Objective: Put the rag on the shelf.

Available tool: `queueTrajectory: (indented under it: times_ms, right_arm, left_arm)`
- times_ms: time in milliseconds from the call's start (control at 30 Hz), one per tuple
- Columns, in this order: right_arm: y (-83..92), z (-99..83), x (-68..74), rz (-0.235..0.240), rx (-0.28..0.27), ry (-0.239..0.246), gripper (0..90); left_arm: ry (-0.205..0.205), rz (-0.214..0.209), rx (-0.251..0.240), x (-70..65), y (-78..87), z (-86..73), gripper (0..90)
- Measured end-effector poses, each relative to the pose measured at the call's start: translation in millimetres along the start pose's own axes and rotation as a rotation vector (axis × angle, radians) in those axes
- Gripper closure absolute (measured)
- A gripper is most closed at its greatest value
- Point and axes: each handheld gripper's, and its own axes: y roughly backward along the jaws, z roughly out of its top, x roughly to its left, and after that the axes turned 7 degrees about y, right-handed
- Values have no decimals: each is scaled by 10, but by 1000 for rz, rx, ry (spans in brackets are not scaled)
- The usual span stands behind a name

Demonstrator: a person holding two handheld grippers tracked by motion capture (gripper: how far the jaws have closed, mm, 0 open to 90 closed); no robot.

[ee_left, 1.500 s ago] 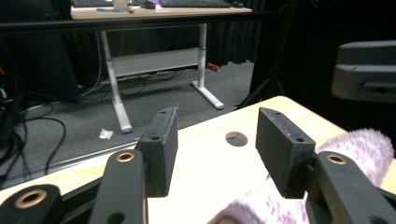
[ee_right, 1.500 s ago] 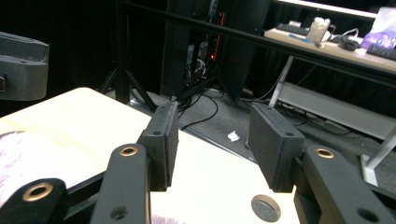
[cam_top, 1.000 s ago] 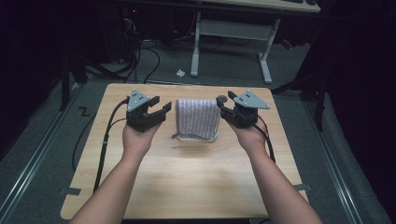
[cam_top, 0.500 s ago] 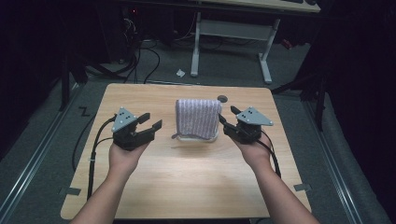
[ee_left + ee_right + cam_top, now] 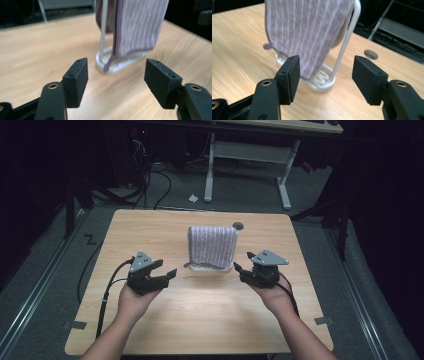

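A purple-grey striped cloth (image 5: 212,246) hangs over a white wire rack (image 5: 209,267) with an oval base at the middle of the wooden table (image 5: 150,225). My left gripper (image 5: 166,268) is left of the rack and nearer to me, apart from it, open and pointing at it. The right gripper (image 5: 242,261) stands open on the other side, just off the rack's base. Both sets of jaws have just been opening, with nothing between them. The left gripper (image 5: 116,63) looks at the cloth (image 5: 135,27) edge-on. Past the right gripper (image 5: 326,61) I see the cloth's (image 5: 307,30) broad face and the rack's base (image 5: 322,83).
A round grommet hole (image 5: 238,225) sits in the table behind the rack. Beyond the far edge stands a white desk frame (image 5: 250,155) with cables (image 5: 150,180) on the floor. Cables trail from both grippers toward the near edge.
Both hands have drawn back from the upper sides of the cloth toward me and come down lower. Both sets of jaws stand wider. The cloth stays on its rack.
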Motion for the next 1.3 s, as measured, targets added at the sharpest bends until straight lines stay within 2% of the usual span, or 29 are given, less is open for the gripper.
queueTrajectory:
  times_ms: [167,233,267,333,367,400,467,533,567,600,633,667,700,733,767,800,833,1000,1133,1267,1300]
  right_arm:
    - [-16,-168,32,6,37,-6,390]
    - [-38,-324,79,17,66,-12,388]
    - [-43,-376,102,20,79,-16,388]
    - [-51,-484,145,27,96,-23,387]
    - [-54,-539,169,31,105,-27,387]
    - [-56,-594,198,34,116,-34,386]
    - [-57,-648,232,38,123,-41,386]
    - [-24,-813,344,45,137,-65,382]
    - [15,-877,387,39,128,-77,383]
    - [68,-954,428,36,114,-97,396]
    - [68,-954,428,36,114,-97,396]
    - [152,-1038,466,70,151,-129,373]
    - [185,-1033,464,74,151,-113,373]
    - [219,-1045,471,54,138,-98,389]
    - [225,-1065,470,47,140,-96,388]
    - [209,-1082,463,55,155,-104,385]
    - [188,-1091,460,60,168,-113,383]
    - [153,-1059,476,54,160,-111,383]
    - [160,-1089,466,55,164,-106,382]
    - [165,-1112,423,54,162,-124,379]
    - [175,-1115,403,56,154,-144,368]
  left_arm:
    - [-3,-5,103,35,-148,-243,322]
    - [0,-17,160,70,-192,-421,314]
    - [0,-17,160,70,-192,-421,310]
    - [-29,-3,213,70,-212,-539,295]
    - [-64,11,258,53,-198,-651,288]
    - [-78,13,264,44,-171,-706,285]
    - [-90,16,265,33,-132,-760,284]
    - [-87,22,205,-28,75,-971,279]
    - [-87,22,205,-28,75,-971,280]
    - [-81,25,161,-60,240,-1150,297]
    - [-81,25,161,-60,240,-1150,284]
    - [-113,22,191,-91,287,-1139,259]
    - [-178,75,149,-115,410,-1127,268]
    - [-145,70,140,-77,439,-1120,278]
    - [-145,70,140,-77,439,-1120,274]
    - [-56,28,138,9,440,-1107,268]
    - [-37,18,140,31,428,-1105,263]
    - [-60,47,157,48,398,-1127,263]
    - [-47,40,172,73,366,-1137,265]
    - [-33,25,185,101,347,-1148,264]
    - [-27,22,184,110,343,-1155,257]
